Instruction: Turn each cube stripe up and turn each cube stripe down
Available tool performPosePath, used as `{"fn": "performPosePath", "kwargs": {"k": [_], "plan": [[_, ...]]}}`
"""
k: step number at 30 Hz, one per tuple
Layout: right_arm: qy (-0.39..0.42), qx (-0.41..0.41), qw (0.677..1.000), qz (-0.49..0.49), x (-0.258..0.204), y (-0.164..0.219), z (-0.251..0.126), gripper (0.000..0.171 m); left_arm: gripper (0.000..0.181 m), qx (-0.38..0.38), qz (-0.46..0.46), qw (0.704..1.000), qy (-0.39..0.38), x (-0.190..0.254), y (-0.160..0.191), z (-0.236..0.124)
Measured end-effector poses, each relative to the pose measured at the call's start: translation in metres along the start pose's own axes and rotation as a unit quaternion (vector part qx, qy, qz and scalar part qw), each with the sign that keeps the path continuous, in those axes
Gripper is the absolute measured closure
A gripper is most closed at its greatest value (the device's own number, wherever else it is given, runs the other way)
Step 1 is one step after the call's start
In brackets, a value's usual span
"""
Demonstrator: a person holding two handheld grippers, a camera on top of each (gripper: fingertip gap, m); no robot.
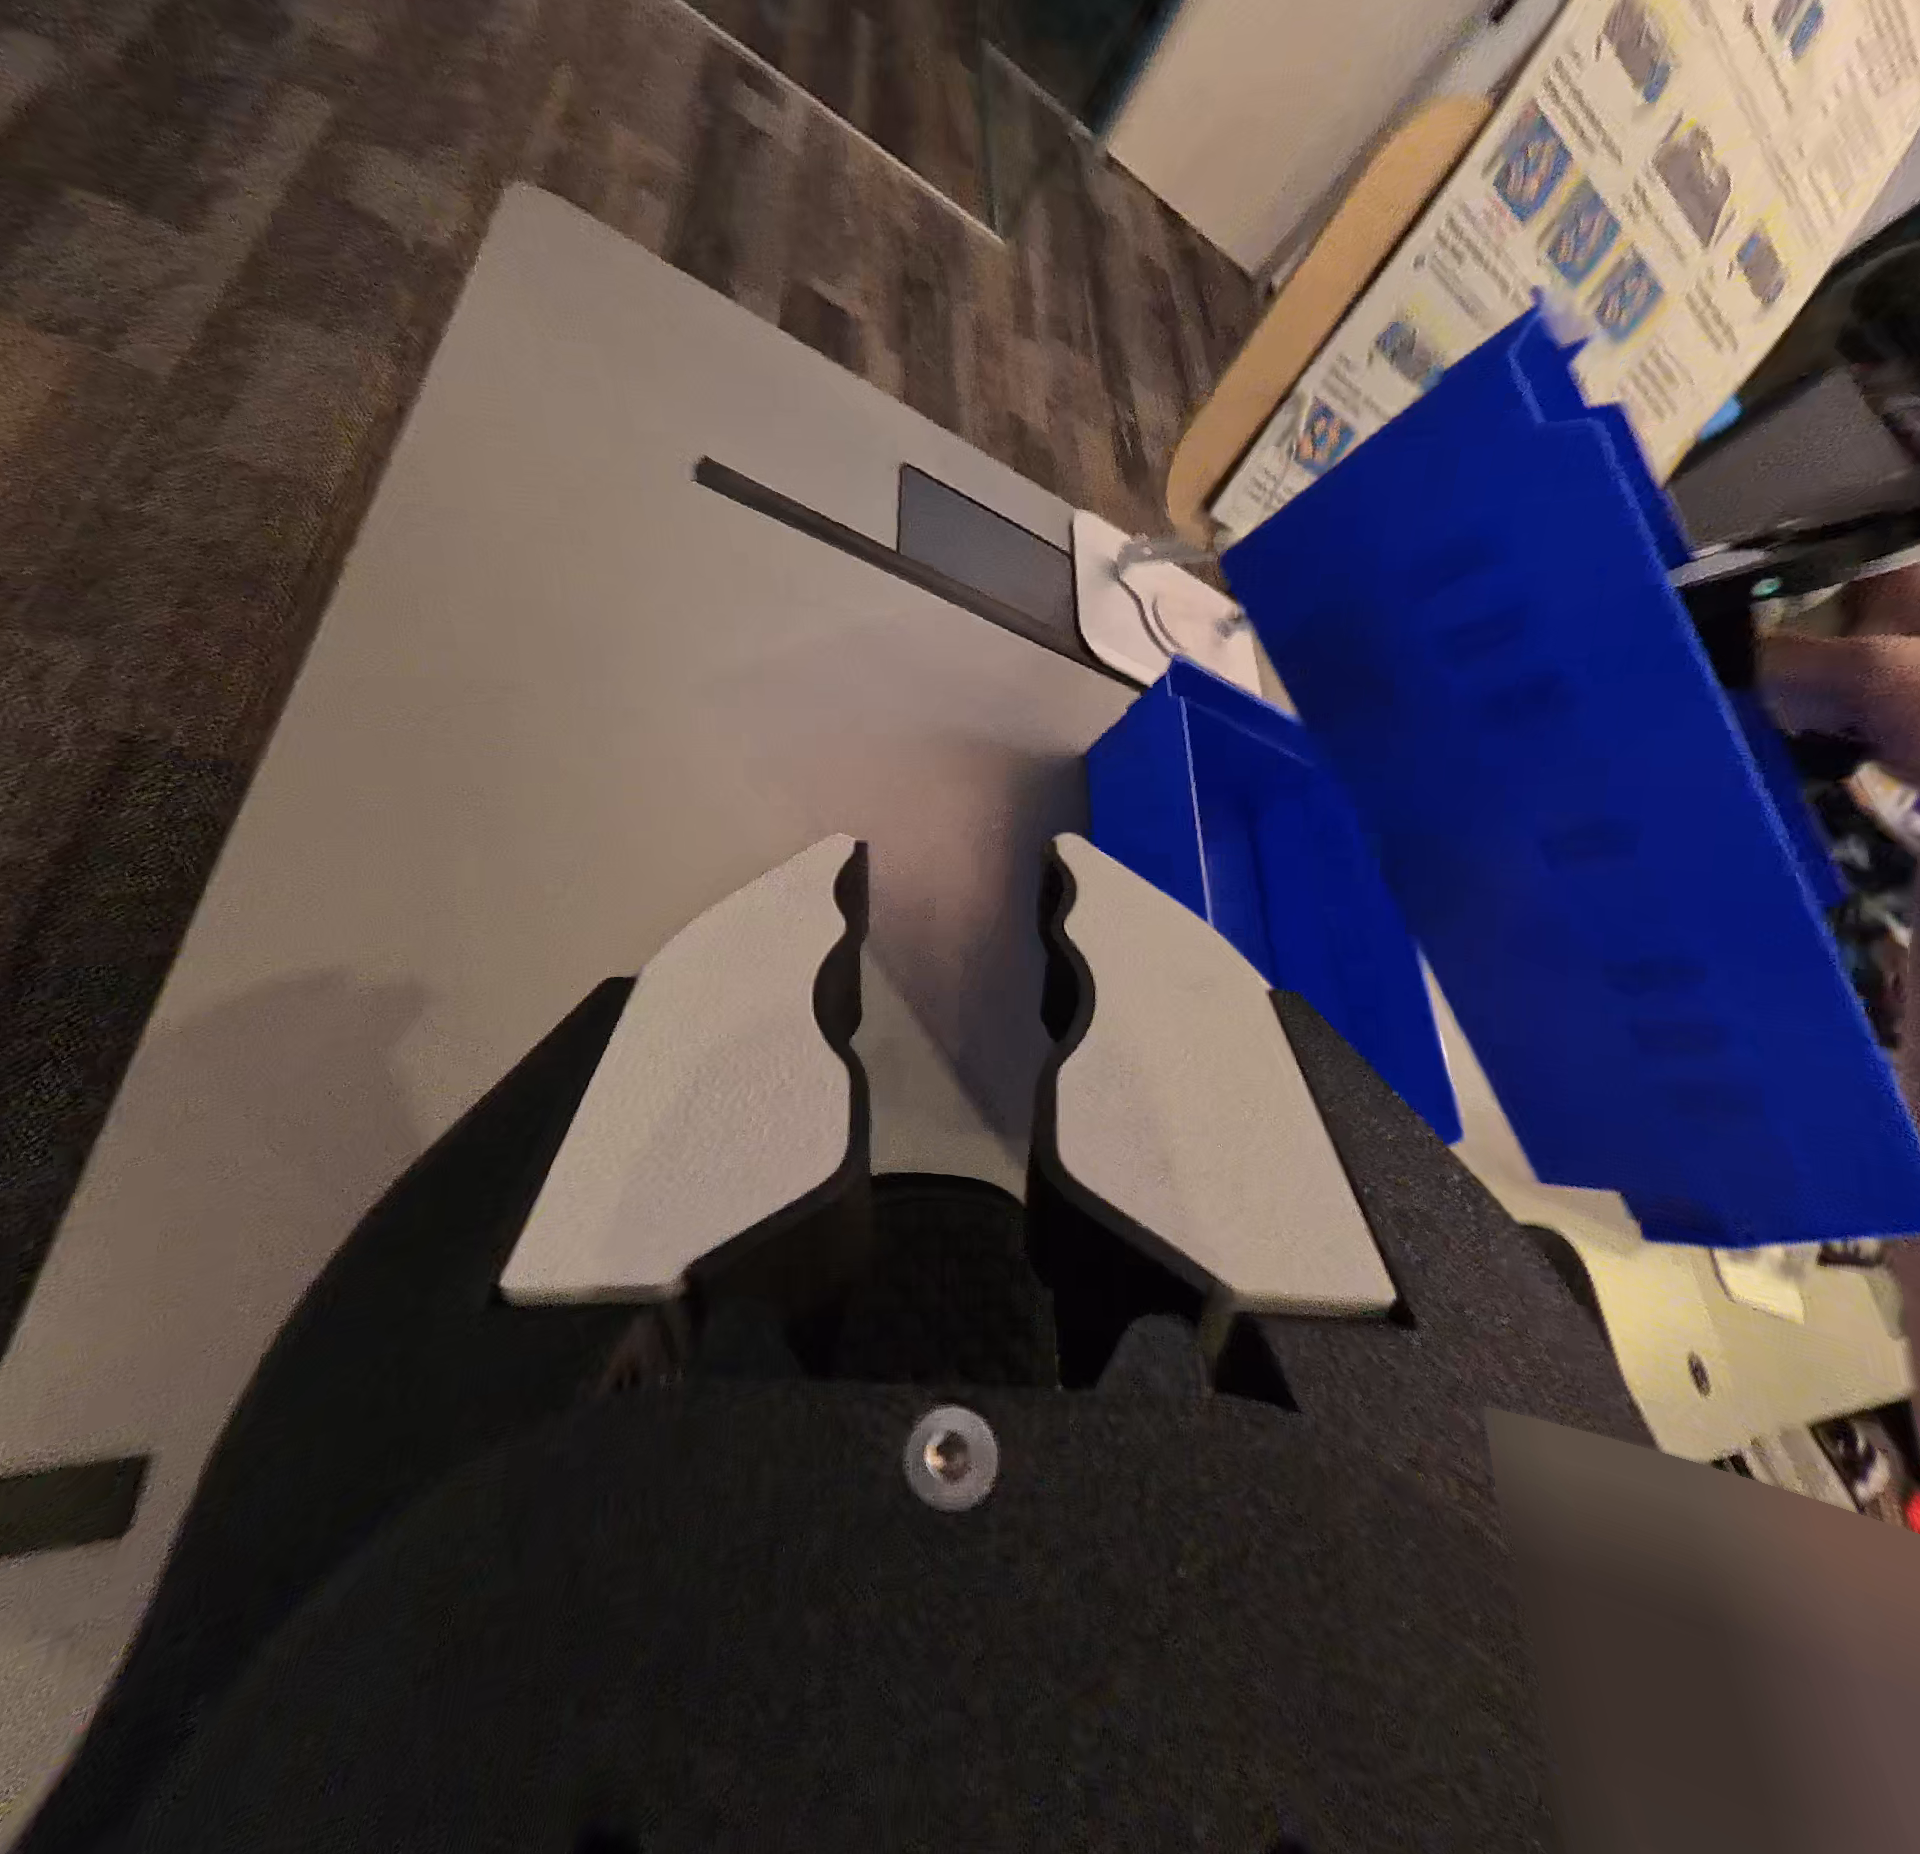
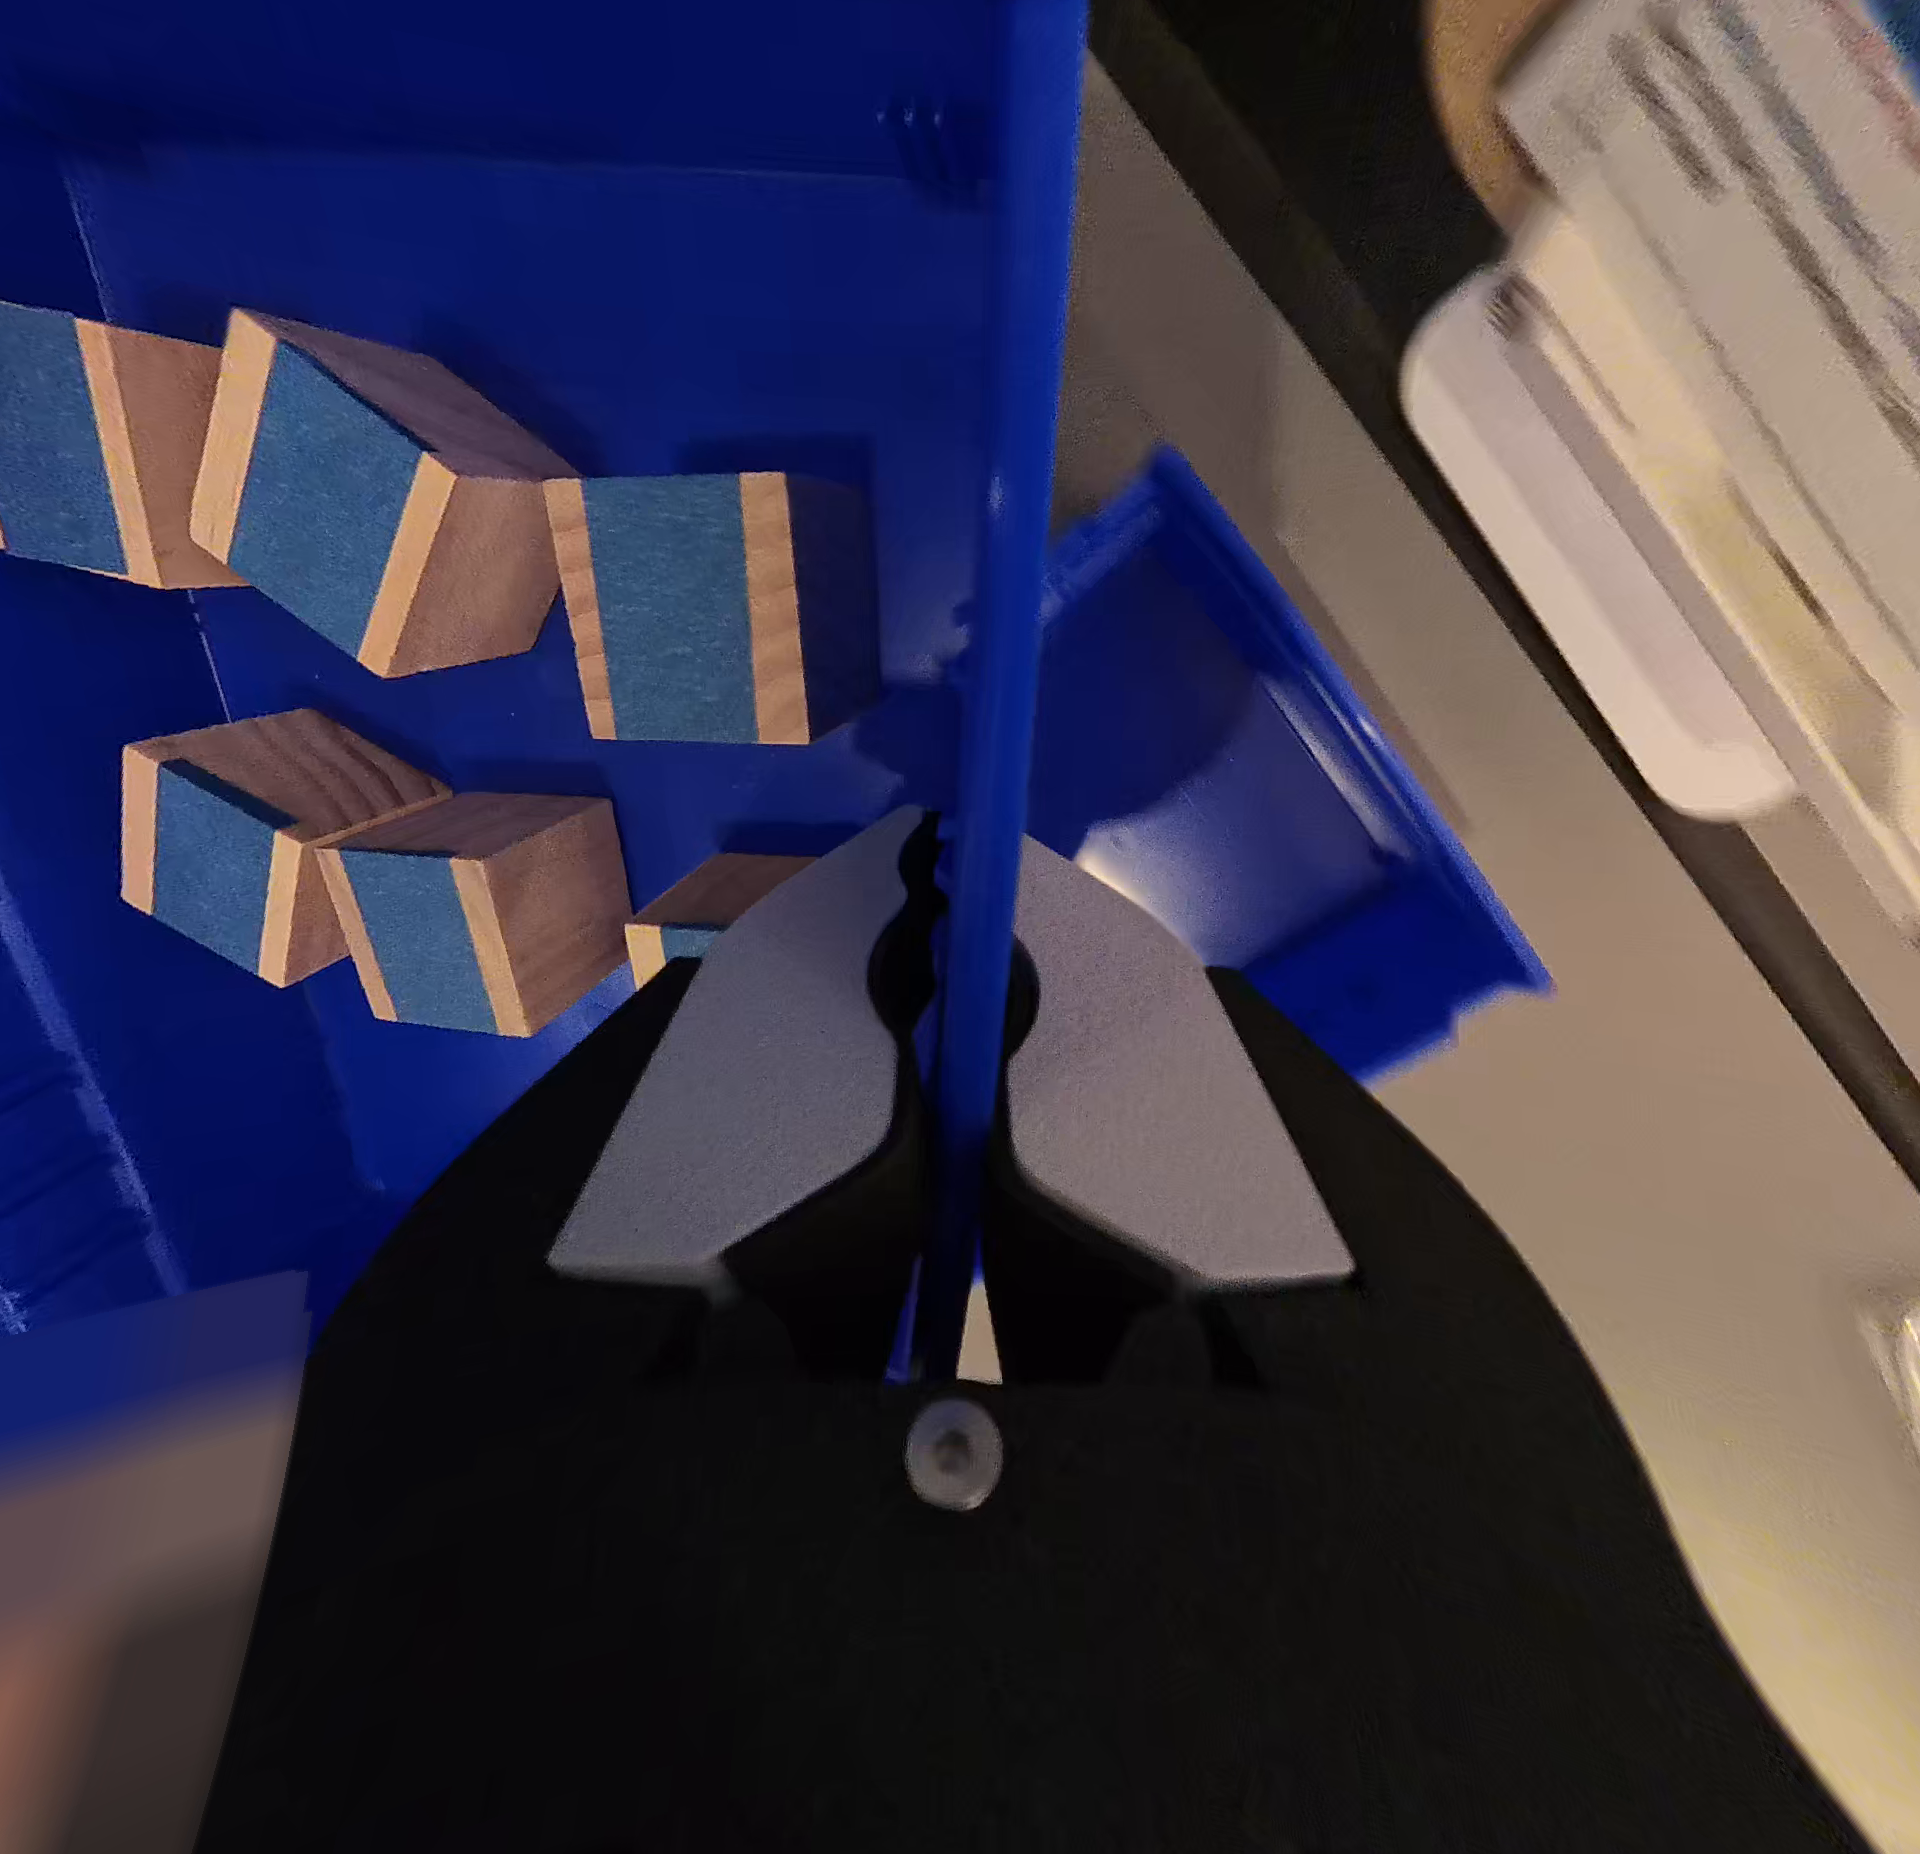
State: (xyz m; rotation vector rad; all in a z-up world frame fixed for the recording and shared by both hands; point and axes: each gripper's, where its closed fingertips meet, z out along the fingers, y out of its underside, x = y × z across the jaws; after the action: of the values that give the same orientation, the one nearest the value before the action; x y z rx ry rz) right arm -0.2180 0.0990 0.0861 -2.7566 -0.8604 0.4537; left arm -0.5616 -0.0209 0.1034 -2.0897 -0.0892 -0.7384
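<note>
Right wrist view: six striped cubes (image 2: 681, 609).

This looks like an office or a lab workspace — the floor (image 1: 312, 194) in the left wrist view is patchwork commercial carpet in browns and greys. A plain grey table (image 1: 582, 724) with rounded corners stands on it, with a dark slot and a grey flap (image 1: 977, 547) set into its top at the far side, of the kind for cables. Blue plastic storage bins (image 1: 1558, 817) sit at the right. Beyond them a printed instruction sheet (image 1: 1621, 173) with small photos leans up — blurred in both views. A pale wall (image 1: 1278, 69) closes the far end.
</note>
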Motion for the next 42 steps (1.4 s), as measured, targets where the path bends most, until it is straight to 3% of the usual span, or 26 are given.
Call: {"fn": "performPosePath", "kwargs": {"k": [6, 10, 21, 35, 42], "plan": [[-0.026, -0.014, 0.999, -0.022, -0.063, -0.063, 0.074, 0.166, 0.151, 0.078, -0.045, 0.995, -0.033, -0.031, -0.008, -0.042], [-0.022, -0.027, 0.999, -0.021, -0.086, -0.088, 0.130, 0.165, 0.154, 0.087, -0.051, 0.993, -0.054, -0.038, -0.002, -0.056], [-0.019, -0.059, 0.996, 0.060, -0.099, -0.081, 0.251, 0.166, 0.155, 0.033, -0.032, 0.999, -0.023, -0.034, 0.003, -0.033], [0.039, -0.044, 0.997, 0.055, -0.085, -0.066, 0.271, 0.163, 0.155, 0.020, -0.020, 0.999, -0.021, -0.024, 0.002, -0.023], [0.052, 0.043, 0.998, 0.011, -0.078, -0.096, 0.239, 0.154, 0.155, 0.013, -0.005, 1.000, -0.021, -0.014, 0.002, -0.018]]}}
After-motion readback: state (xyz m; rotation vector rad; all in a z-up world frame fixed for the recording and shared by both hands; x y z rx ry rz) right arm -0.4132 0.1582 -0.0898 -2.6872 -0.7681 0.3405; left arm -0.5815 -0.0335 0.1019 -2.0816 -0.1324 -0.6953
